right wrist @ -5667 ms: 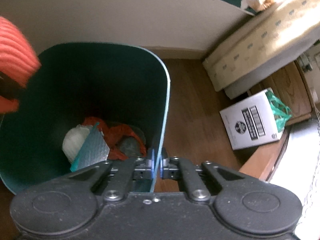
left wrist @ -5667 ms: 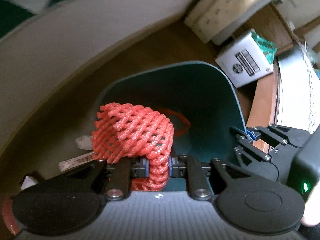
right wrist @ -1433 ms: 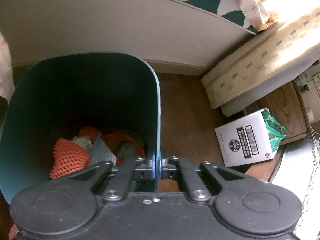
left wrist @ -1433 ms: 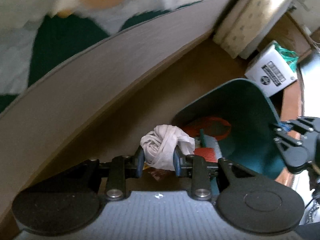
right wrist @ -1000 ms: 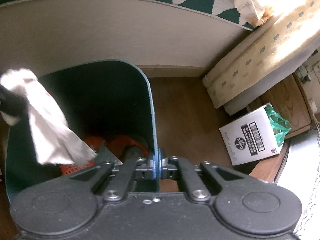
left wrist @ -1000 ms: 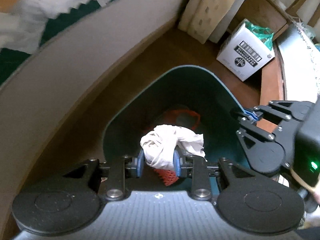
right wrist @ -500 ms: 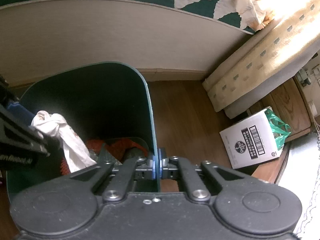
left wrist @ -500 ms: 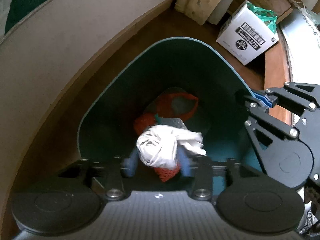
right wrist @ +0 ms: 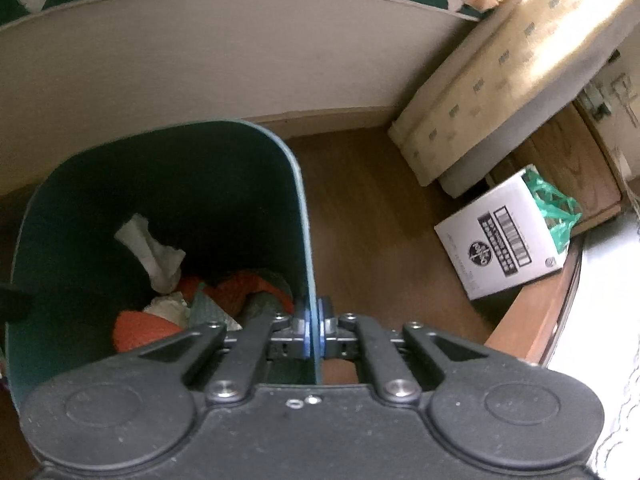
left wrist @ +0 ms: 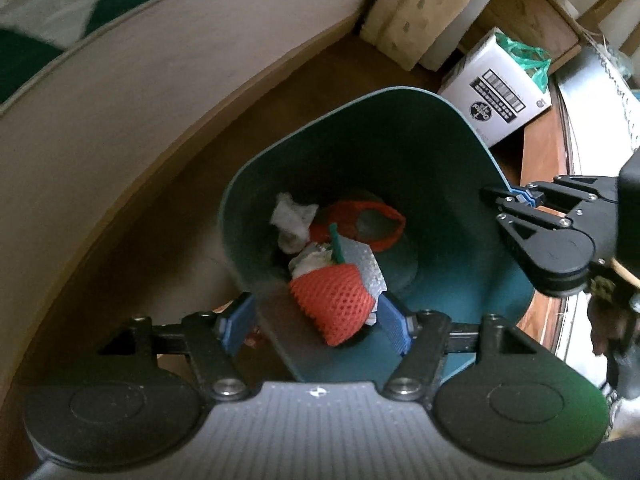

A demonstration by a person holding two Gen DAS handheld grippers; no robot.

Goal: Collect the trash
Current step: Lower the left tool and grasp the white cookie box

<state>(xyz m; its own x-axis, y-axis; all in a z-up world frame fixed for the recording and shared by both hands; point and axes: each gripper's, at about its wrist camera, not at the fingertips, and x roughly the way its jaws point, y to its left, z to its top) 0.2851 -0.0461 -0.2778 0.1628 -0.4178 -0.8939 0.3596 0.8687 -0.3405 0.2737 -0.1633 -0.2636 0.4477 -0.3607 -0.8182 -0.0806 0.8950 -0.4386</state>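
Note:
A teal waste bin (left wrist: 472, 152) stands on the wood floor. In it lie a crumpled white tissue (left wrist: 294, 220), an orange foam net (left wrist: 332, 300), a silver bubble sheet (left wrist: 362, 262) and an orange bag (left wrist: 372, 220). My left gripper (left wrist: 316, 324) hovers over the bin's near rim. Its jaws are opening and the blue pads (left wrist: 394, 326) press on nothing. My right gripper (right wrist: 314, 328) is shut on the bin's right wall (right wrist: 304, 240). It shows in the left wrist view as the right gripper (left wrist: 516, 198). The tissue (right wrist: 154, 252) rests against the bin's inner wall.
A grey bed side panel (right wrist: 200, 52) runs behind the bin. A folded mattress (right wrist: 500, 68) leans at the right. A white cardboard box (right wrist: 508, 240) with a green plastic bag (right wrist: 554, 208) sits on the floor. A wooden ledge (left wrist: 540, 152) lies beyond the bin.
My left gripper's jaws opened and the white tissue fell from them into the bin. The left gripper drew back over the near rim. The right gripper kept its hold.

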